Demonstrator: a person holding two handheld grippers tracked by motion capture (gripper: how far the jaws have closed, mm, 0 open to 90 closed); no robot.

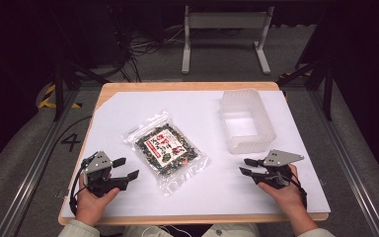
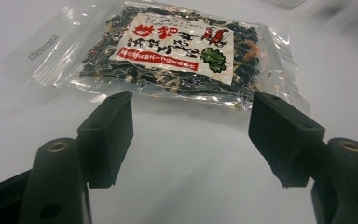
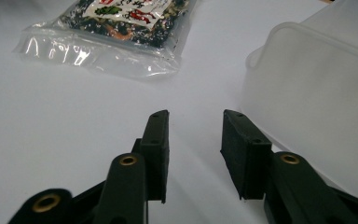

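Note:
A clear zip bag of dark dried food with a red-and-white label lies flat in the middle of the white table top. My left gripper rests near the front left, open wide, pointing at the bag, with nothing between its jaws. My right gripper sits at the front right, open with a narrower gap, holding nothing. Its jaws point left, toward the bag's clear end. A translucent white plastic bin stands just behind the right gripper and is close on the right in the right gripper view.
A white sheet covers the wooden table. Beyond the far edge are a white frame stand and cables on the grey floor. Metal rails run along both sides of the table.

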